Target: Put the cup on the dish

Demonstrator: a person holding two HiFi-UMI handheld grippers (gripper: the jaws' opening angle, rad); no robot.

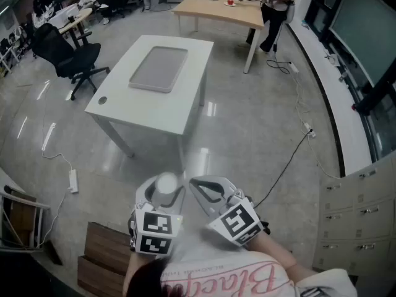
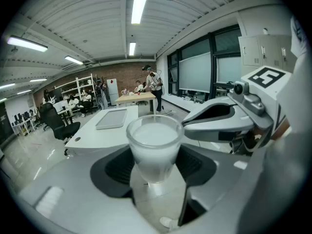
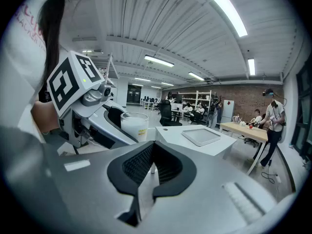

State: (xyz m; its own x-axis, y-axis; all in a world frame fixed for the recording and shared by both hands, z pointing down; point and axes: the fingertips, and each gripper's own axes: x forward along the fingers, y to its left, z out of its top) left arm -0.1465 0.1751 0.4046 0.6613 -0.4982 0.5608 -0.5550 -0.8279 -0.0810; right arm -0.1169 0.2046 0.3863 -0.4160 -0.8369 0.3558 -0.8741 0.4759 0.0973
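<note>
cup (image 2: 155,136) gripped by left tool (image 2: 155,172), its label (image 3: 140,130) only in view of closed right tool (image 3: 152,164)

Pink script lettering is printed across the person's white shirt (image 1: 247,282); only the opening "Blac" can be read with confidence. A yellowish label is carried on the cup (image 3: 134,126), but its print is too small to be read.

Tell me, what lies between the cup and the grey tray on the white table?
Beyond the cup, only bare floor, then bare table before the tray, in the head view.
</note>
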